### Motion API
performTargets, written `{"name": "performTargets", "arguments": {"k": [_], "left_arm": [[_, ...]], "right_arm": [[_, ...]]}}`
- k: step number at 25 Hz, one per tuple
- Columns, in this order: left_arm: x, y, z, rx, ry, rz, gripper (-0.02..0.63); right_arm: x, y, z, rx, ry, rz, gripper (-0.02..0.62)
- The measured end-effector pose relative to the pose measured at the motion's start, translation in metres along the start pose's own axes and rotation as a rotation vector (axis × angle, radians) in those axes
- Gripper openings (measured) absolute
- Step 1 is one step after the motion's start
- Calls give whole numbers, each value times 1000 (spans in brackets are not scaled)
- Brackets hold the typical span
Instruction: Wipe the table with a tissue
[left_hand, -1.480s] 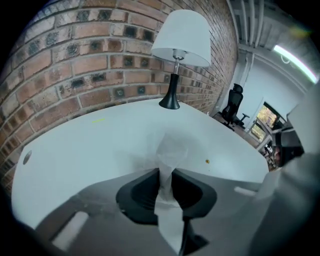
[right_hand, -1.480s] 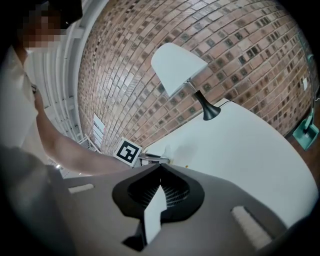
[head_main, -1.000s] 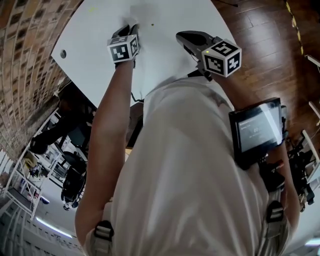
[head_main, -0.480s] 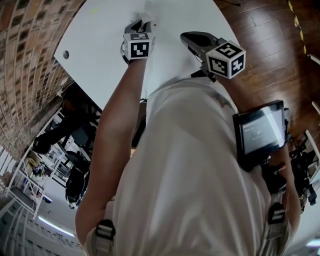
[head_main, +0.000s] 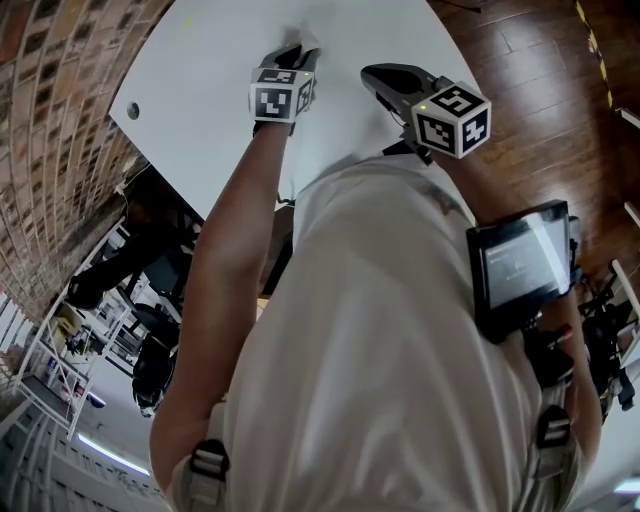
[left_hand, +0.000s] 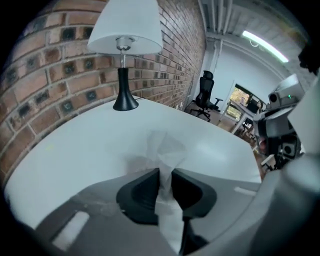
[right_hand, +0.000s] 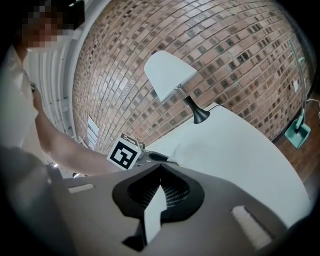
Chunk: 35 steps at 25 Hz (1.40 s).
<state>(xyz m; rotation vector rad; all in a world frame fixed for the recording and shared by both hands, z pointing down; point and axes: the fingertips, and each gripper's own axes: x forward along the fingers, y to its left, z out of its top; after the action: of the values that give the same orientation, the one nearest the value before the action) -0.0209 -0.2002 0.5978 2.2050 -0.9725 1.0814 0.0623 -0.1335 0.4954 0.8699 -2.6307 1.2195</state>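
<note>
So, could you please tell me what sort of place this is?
Probably an office or lab workspace: a black office chair stands at the back by the brick wall, and a shaded lamp sits on the white table.

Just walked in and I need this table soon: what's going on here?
A person is wiping the table with hand-held tongs. The left tongs are shut on a tissue, whose free end is down at the table top. The right tongs are shut and empty, held above the table nearby. A lamp stands at the table's far edge.
</note>
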Motion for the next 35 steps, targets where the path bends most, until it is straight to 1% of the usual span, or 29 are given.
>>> {"name": "performTargets", "arguments": {"k": [4,9,16,18,20,22,23,24,25,27,32,34,35], "left_arm": [[1,-5,-7,-85,3,-38,67],[-7,-25,-11,-226,38,-114,67],[-13,-36,-24,-343,110,-115,66],[-17,-40,-32,-366,146,-137,66],[-21,-51,-41,-382,196,-204,66],[-25,-72,-51,-407,251,-318,67],[-26,-83,-55,-421,266,-376,67],[-28,-93,-57,-432,264,-423,67],[-30,-101,-56,-442,245,-460,67],[-35,-114,-52,-474,181,-514,67],[-53,-143,-29,-602,-22,-667,68],[-59,-140,-19,-642,-110,-699,67],[-63,-132,-15,-654,-154,-694,69]], "right_arm": [[1,2,1,-2,6,4,8],[1,1,1,-4,8,3,8],[-1,5,7,-12,-13,4,8],[-1,5,9,-16,-16,4,8],[-4,6,13,-15,-25,8,8],[-11,7,20,-13,-50,18,8],[-15,7,25,-12,-65,21,8],[-19,6,29,-11,-78,20,8],[-23,5,33,-11,-90,18,8],[-31,-1,39,-14,-105,9,8],[-46,-12,51,-27,-129,-23,8],[-45,-12,56,-37,-140,-33,8],[-40,-10,58,-44,-146,-31,8]]}}
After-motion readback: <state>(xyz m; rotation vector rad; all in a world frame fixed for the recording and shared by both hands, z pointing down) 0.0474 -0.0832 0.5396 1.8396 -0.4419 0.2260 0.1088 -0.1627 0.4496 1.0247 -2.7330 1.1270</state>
